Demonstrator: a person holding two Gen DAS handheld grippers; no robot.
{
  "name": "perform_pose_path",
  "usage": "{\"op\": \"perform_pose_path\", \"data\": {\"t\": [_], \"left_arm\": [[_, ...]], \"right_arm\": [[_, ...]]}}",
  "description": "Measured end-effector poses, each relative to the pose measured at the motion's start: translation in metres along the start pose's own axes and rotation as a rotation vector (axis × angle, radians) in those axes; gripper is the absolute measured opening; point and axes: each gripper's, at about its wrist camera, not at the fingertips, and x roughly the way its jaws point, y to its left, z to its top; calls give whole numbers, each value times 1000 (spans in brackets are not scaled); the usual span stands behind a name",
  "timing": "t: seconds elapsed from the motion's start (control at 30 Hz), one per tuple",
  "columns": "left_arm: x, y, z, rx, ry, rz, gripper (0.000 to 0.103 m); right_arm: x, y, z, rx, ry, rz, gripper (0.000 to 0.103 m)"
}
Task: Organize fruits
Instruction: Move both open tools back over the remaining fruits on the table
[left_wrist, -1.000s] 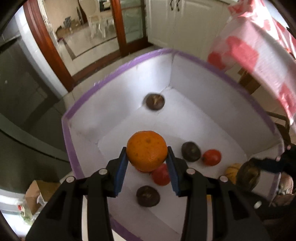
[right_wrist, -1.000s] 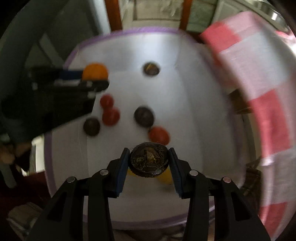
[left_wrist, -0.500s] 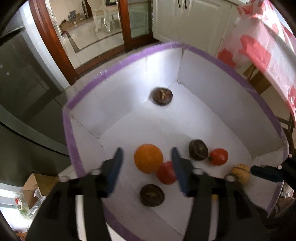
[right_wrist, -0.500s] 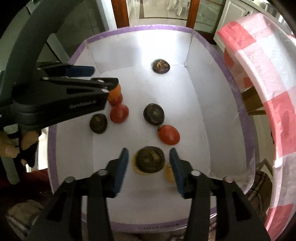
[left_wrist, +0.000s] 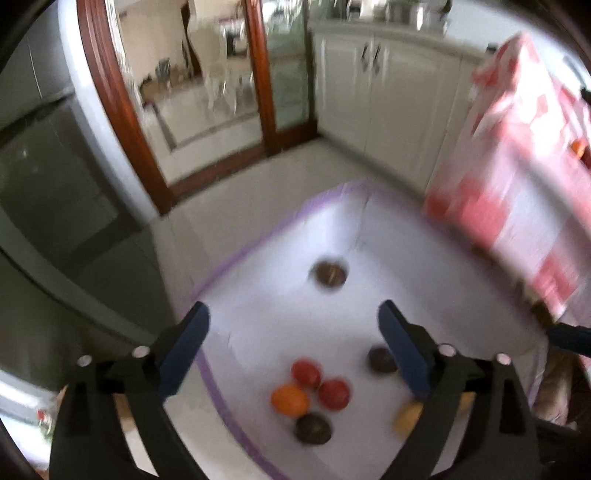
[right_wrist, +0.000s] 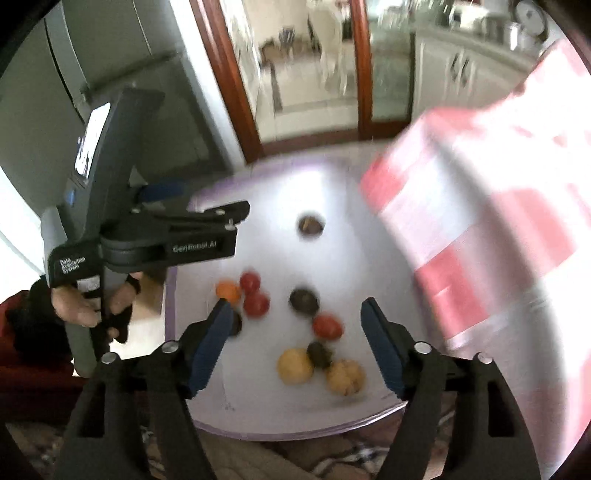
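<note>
In the left wrist view, the left gripper (left_wrist: 291, 325) jaws have just been opening, empty, above the white box (left_wrist: 258, 295); orange (left_wrist: 290, 400) lies inside; in the right wrist view, the right gripper (right_wrist: 295, 321) likewise spreads empty; dark fruit (right_wrist: 319, 354) rests between two yellow fruits.

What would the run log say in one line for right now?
left gripper: open, empty | right gripper: open, empty | orange: in white box

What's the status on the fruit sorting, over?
Left tongs and right tongs open, empty, jaws just opened. Orange and dark fruit lie loose in the white box. Nothing blocking.
</note>
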Motion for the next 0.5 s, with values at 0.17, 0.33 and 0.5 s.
{"op": "perform_pose_path", "data": {"t": [0.17,0.33,0.5], "left_arm": [[-49,-38,47,49,-215,-59,102],[-89,-122,87,187,-312,-175,102],[-104,-223,106,314,-317,-327,101]], "right_arm": [[-68,-30,13,70,-216,-91,77],[-134,-91,0,216,-364,-238,85],[-184,-170,-41,419,-423,-406,87]]}}
